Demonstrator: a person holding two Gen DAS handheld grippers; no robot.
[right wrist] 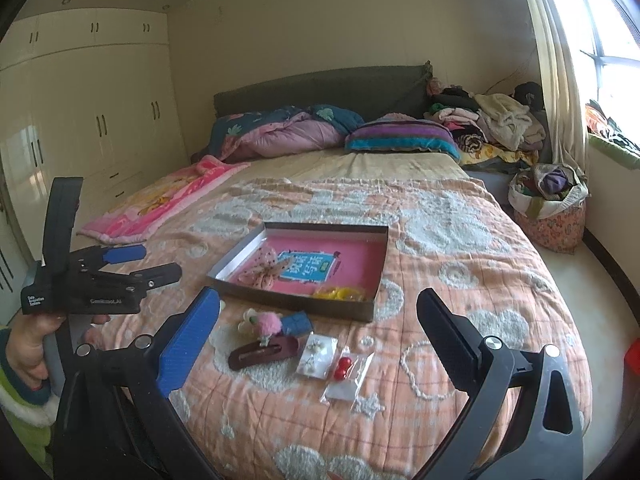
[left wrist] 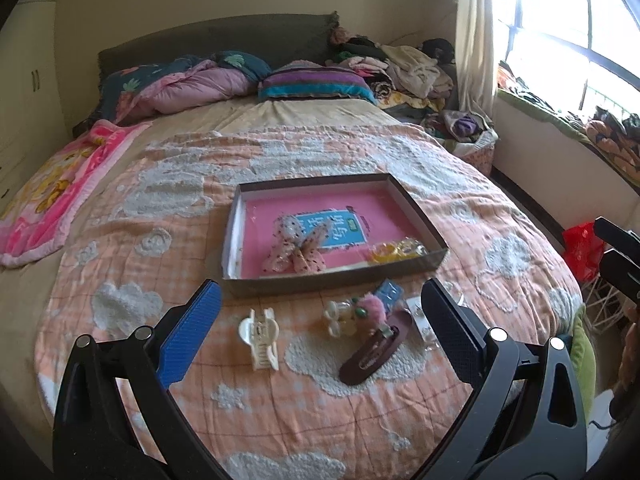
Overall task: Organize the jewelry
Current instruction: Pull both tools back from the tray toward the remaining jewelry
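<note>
A shallow box tray [left wrist: 416,204] with a pink floor lies on the bed's orange quilt. It holds a dotted bow [left wrist: 298,246] and a yellow piece [left wrist: 394,251]. In front of it lie a white claw clip [left wrist: 260,338], a brown snap clip [left wrist: 376,350], a pink pom-pom tie [left wrist: 374,306] and a blue card [left wrist: 388,290]. My left gripper [left wrist: 320,292] hangs open above these, holding nothing. In the right wrist view, my right gripper [right wrist: 320,294] is open and empty over the brown clip [right wrist: 262,354], an earring packet [right wrist: 316,356] and a bag of red beads [right wrist: 345,364]. The tray [right wrist: 380,264] lies beyond.
A pink blanket [right wrist: 160,204] lies at the bed's left side, with pillows [right wrist: 400,138] at the headboard. Piled clothes [right wrist: 500,124] and a fabric basket [right wrist: 552,208] sit by the window. Wardrobes [right wrist: 92,120] line the left wall. A hand [right wrist: 28,344] holds the left gripper [right wrist: 162,261].
</note>
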